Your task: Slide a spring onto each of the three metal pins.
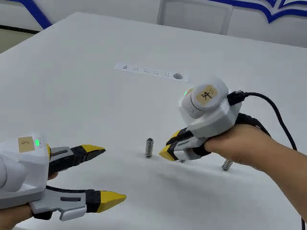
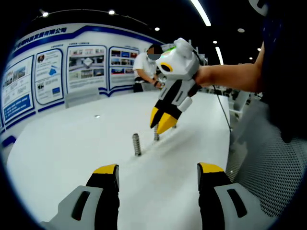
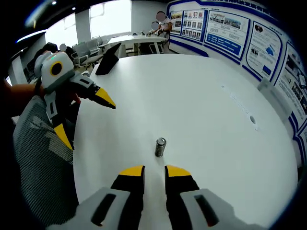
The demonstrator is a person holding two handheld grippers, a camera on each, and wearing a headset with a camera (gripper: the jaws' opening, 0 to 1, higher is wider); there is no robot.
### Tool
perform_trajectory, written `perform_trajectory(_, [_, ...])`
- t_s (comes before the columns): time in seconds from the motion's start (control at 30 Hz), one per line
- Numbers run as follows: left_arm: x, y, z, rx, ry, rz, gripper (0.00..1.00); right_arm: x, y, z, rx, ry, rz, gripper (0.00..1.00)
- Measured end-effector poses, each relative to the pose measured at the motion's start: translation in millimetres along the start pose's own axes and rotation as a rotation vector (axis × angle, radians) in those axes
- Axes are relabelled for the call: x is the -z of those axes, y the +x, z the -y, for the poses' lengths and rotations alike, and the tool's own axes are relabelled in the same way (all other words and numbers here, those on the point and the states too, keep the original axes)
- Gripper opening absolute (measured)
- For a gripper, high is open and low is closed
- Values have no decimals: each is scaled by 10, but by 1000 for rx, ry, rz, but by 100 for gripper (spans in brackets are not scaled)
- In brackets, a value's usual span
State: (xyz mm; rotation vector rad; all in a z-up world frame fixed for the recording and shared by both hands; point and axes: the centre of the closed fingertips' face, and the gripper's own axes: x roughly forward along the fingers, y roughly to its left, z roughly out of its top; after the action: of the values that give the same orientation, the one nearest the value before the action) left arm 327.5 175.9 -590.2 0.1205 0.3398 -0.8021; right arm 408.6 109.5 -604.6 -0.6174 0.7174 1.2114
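Three short metal springs stand upright on the white table (image 1: 96,72). The left spring (image 1: 149,147) (image 2: 137,143) (image 3: 160,146) stands free, just ahead of my right gripper (image 1: 170,145) (image 2: 160,120) (image 3: 154,172). Its jaws hold a narrow gap with nothing between them. A middle spring (image 1: 182,161) (image 2: 156,133) is mostly hidden under that gripper. The right spring (image 1: 226,165) stands beside the hand. My left gripper (image 1: 103,175) (image 2: 158,168) (image 3: 86,120) hovers wide open and empty at the near left, well short of the springs.
A flat white power strip (image 1: 152,73) lies further back on the table. The right gripper's black cable (image 1: 273,115) trails off to the right. Mesh chairs (image 2: 268,163) stand along the table edge. A person (image 2: 146,67) stands in the background.
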Motion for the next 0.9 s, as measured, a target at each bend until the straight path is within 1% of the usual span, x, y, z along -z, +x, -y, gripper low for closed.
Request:
perform_trajectory(0.1, [2, 5, 5, 5, 1, -3, 67, 41, -61, -34, 0, 14, 16, 18])
perform_trajectory(0.23, [0, 24, 10, 13, 3, -6, 67, 138, -129, -59, 8, 30, 28, 18])
perform_trajectory(0.43, [-5, 41, 14, 24, 6, -10, 68, 264, -276, -104, 15, 82, 65, 19])
perform_trajectory(0.6, [-8, 57, 14, 32, 11, -15, 68, 439, -399, -84, 41, 104, 66, 20])
perform_trajectory(0.73, [-40, 75, 21, 37, 13, -9, 68, 575, -509, -72, 61, 129, 76, 20])
perform_trajectory(0.9, [-31, 94, 40, 45, 16, -15, 68, 766, -619, -53, 83, 157, 79, 21])
